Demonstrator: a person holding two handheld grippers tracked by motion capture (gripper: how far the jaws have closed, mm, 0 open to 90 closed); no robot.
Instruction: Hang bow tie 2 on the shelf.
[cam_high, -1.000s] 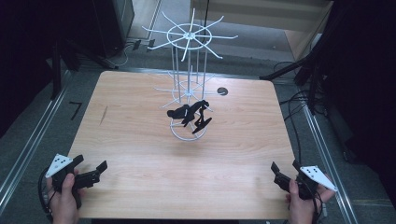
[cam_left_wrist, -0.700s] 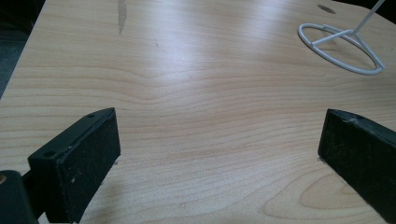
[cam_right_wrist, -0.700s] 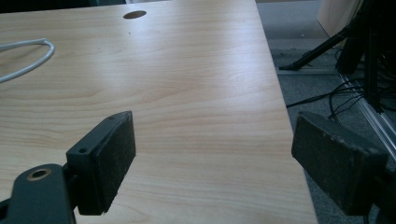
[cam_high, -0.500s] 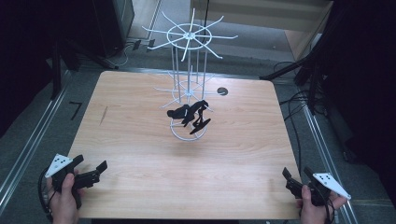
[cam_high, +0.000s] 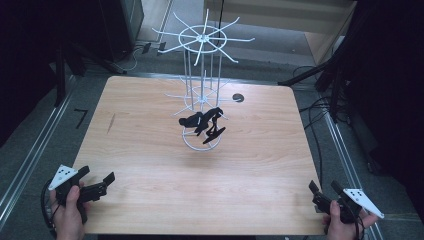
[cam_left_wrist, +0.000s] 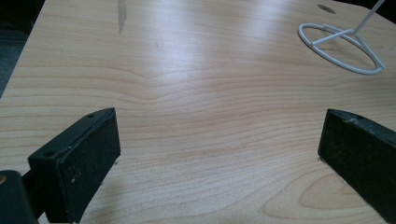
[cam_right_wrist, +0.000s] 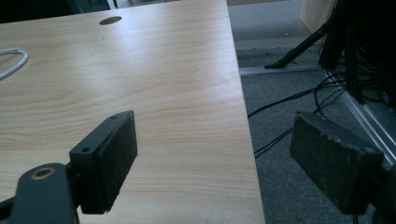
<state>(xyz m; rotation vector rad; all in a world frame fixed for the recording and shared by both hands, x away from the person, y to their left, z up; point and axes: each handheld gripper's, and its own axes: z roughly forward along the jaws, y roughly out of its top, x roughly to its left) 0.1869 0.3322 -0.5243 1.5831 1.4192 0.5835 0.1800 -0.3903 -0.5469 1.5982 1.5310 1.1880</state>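
A white wire rack (cam_high: 202, 37) with spoked tiers stands mid-table on a ring base (cam_high: 201, 145). Several black items (cam_high: 202, 122) hang low on it, too small to name. My left gripper (cam_high: 97, 173) sits at the near left corner of the table, open and holding nothing. In the left gripper view its black jaws stand wide apart over bare wood, with the ring base (cam_left_wrist: 341, 49) far ahead on the right. At the near right corner my right gripper (cam_high: 323, 186) is open and holding nothing. In the right gripper view one jaw is over the table and the other over the floor.
The wooden table (cam_high: 150, 165) has a dark round hole (cam_high: 238, 98) behind the rack, also seen as a hole (cam_right_wrist: 110, 20) in the right gripper view. Black stands and cables (cam_right_wrist: 299, 95) lie on the grey floor right of the table. Metal rails run along both sides.
The right gripper has drawn back and to the right, toward the table's near right corner. The left gripper and the rack have stayed put.
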